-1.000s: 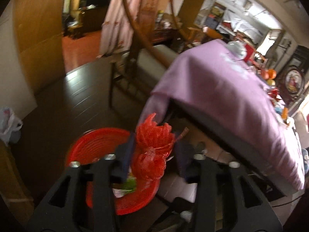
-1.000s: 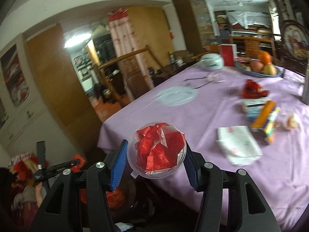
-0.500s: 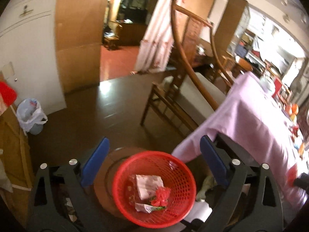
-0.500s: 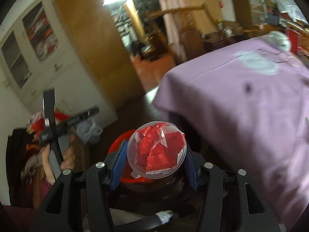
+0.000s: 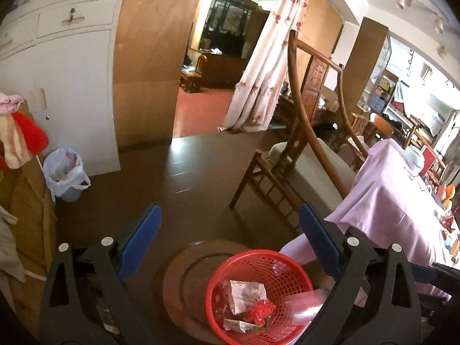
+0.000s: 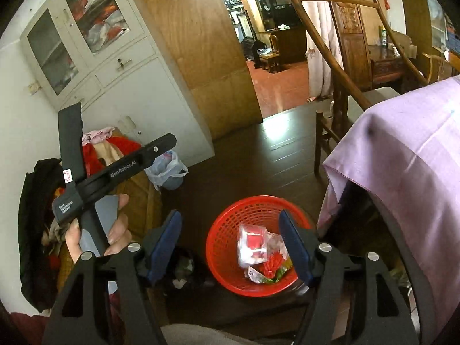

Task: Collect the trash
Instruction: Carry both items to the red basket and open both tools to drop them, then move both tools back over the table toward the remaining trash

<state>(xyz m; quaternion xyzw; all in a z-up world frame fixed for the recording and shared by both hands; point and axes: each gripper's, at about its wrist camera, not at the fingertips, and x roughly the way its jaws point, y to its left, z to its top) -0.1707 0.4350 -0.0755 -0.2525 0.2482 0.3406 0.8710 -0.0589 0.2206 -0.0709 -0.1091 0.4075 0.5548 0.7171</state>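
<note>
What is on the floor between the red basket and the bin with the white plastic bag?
In the right wrist view, only bare dark floor lies between the red basket and the bin.

"GenRobot.AI" runs along the left gripper [image 6: 86,184] bar; its smaller handle label is not legible.
</note>
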